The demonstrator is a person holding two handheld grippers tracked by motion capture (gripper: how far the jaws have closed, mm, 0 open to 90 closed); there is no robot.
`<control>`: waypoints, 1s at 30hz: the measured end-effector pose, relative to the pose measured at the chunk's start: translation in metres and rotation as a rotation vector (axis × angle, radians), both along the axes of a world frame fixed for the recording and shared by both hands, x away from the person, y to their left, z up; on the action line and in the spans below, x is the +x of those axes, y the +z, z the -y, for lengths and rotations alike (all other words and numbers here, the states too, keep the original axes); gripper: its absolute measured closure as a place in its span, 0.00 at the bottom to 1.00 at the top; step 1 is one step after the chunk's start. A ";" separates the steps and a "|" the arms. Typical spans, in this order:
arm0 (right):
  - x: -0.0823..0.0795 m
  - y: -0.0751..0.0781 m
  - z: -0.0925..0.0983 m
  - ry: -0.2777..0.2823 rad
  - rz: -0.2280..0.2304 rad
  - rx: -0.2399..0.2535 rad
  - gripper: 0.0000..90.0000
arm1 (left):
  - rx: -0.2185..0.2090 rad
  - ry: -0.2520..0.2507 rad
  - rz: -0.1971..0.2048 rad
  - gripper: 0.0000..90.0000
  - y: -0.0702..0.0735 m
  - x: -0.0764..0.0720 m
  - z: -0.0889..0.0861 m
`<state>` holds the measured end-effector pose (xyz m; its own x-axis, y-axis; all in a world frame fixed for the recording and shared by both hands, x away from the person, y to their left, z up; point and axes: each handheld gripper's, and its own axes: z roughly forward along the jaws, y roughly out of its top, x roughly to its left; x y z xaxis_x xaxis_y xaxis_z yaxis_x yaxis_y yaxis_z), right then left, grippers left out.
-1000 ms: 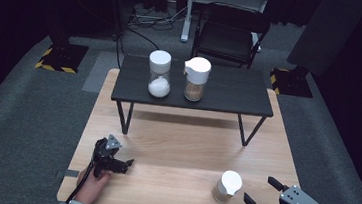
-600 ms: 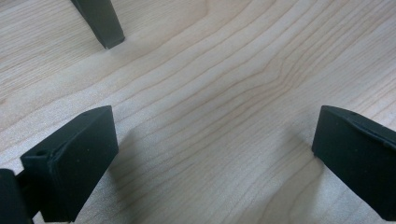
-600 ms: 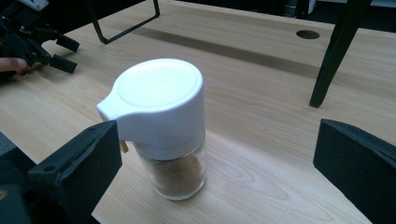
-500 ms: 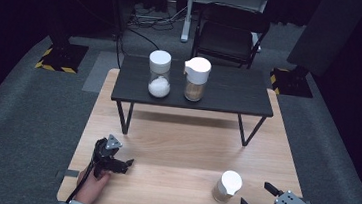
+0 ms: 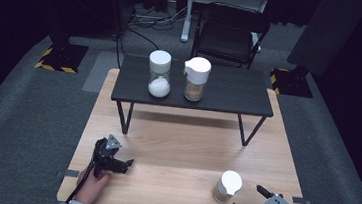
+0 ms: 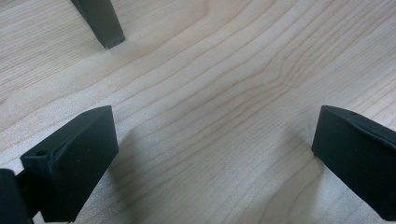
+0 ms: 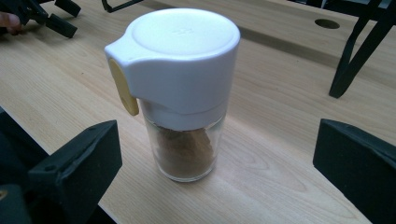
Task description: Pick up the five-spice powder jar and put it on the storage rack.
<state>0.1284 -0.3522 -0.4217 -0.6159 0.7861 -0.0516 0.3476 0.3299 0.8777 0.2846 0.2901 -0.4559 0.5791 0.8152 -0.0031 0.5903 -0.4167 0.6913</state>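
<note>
Right gripper view puts the small clear glass jar of brown powder with its white plastic pour-spout lid (image 7: 180, 91) between my right hand-held gripper (image 7: 215, 175) jaws, which are spread wide and not touching it. I judge this is the approach before a grasp; next I must ease forward and close on the glass body below the lid. The jar stands upright on the light wooden table (image 7: 280, 93), long axis vertical, its yellow-flapped spout facing left in this view. My left hand-held gripper (image 5: 122, 162), also spread, rests well left of the jar, empty.

The left gripper (image 6: 212, 154) has its fingers (image 6: 74, 158) spread wide over bare wooden tabletop (image 6: 210, 84).
</note>
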 end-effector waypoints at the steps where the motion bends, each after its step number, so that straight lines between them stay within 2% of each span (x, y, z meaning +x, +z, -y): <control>1: 0.000 -0.001 -0.001 0.001 0.001 0.002 0.01 | -0.001 -0.002 0.004 0.00 -0.001 0.000 0.000; 11: 0.007 -0.013 -0.004 0.017 -0.013 0.001 0.02 | -0.001 -0.001 0.003 0.00 0.000 0.000 0.000; 30: 0.021 -0.039 -0.011 0.038 -0.026 0.029 0.03 | -0.001 -0.001 0.001 0.00 0.000 0.000 0.000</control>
<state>0.1493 -0.3416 -0.4608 -0.6459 0.7633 -0.0127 0.3579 0.3175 0.8781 0.2847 0.2903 -0.4561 0.5800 0.8146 -0.0032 0.5889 -0.4166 0.6926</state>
